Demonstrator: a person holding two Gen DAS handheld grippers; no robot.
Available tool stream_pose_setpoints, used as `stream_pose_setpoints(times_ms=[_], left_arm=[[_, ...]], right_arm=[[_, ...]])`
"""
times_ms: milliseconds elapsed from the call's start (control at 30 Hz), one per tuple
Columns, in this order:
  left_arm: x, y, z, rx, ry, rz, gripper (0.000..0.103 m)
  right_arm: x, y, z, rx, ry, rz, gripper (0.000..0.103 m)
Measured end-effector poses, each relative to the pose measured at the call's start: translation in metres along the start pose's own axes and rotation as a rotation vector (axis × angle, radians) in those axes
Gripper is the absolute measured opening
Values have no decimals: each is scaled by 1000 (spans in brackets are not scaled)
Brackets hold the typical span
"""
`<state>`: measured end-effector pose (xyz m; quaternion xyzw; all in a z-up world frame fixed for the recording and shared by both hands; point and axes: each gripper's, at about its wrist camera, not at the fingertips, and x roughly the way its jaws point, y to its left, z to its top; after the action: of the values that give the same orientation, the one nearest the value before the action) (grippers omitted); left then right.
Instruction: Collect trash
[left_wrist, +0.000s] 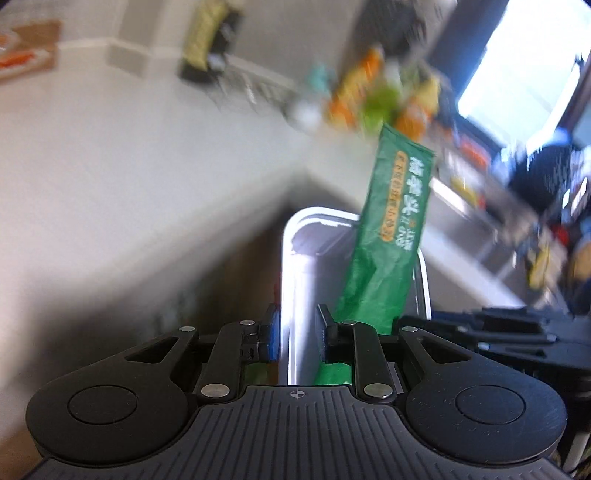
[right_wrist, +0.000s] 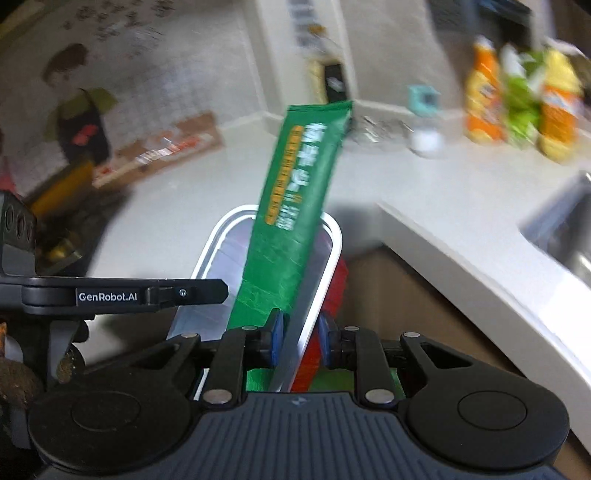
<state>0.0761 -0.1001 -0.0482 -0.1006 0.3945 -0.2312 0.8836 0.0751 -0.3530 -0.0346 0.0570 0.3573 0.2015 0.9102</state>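
A metal tray (left_wrist: 295, 295) with a rounded bright rim is held on edge between both grippers. A long green wrapper with white print (left_wrist: 391, 221) stands up out of it. My left gripper (left_wrist: 297, 332) is shut on the tray's rim. In the right wrist view the same tray (right_wrist: 325, 280) and green wrapper (right_wrist: 295, 206) show, with something red (right_wrist: 334, 288) behind the tray. My right gripper (right_wrist: 299, 341) is shut on the tray's other rim. The left gripper's body (right_wrist: 122, 293) shows at the left of that view.
A white L-shaped counter (right_wrist: 207, 192) lies beyond, with a sink (right_wrist: 569, 236) at the right. Orange, green and yellow bottles (right_wrist: 517, 107) stand at the back. A brown cardboard box (right_wrist: 166, 151) lies at the far left. Everything is motion-blurred.
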Motion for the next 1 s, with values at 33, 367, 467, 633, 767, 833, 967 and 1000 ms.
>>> stream_pose_setpoints(times_ms=[33,367,467,633,767,833,967,1000], left_arm=[[14,-3,-7,7,32,-1,23],[140,32,-88,-54,325,157,23],[159,41,-103,-55,373,203,23],[167,47,-107,-77,386,212,23],[145,34,-90,-53,351,164,22],[132,23,-73,-12,342,153,22],[92,-6,-35,75,318,118,22],[78,-11,-24,89,309,106,22]], right_arm=[[6,-10,-9,21,26,-9,20],[142,-73,-100,165,359,6,20],[181,-76,-121,168,446,10,20],[202,-80,-140,176,484,40,20],[179,-85,-126,203,459,78,20],[156,-85,-108,208,431,93,20],[105,-73,-70,178,391,71,20],[93,-70,-58,174,381,73,20]])
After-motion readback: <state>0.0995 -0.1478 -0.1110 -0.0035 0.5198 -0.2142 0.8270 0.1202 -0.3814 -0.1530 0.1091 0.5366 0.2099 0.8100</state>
